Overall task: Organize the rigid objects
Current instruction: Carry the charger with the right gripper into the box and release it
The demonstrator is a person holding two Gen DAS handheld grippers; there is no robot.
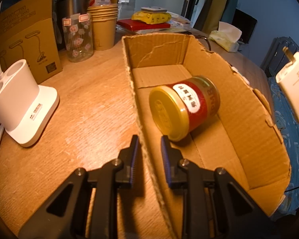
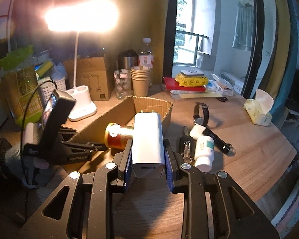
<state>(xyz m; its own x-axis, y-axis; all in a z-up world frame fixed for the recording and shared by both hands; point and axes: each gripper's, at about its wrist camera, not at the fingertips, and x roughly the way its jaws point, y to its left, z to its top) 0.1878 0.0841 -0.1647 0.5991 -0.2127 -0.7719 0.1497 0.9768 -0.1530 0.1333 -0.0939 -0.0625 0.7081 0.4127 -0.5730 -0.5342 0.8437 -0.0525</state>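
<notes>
A white wall charger is clamped lengthwise between the blue pads of the right gripper, its prongs pointing away, held above the wooden table. Just beyond it, a cardboard box with torn edges is seen, its left wall pinched between the nearly closed jaws of the left gripper. Inside the box a red-labelled jar with a gold lid lies on its side. To the right of the box, a white pill bottle, a dark tool and a wristwatch are left on the table. Farther back, a lit desk lamp and stacked paper cups are found.
</notes>
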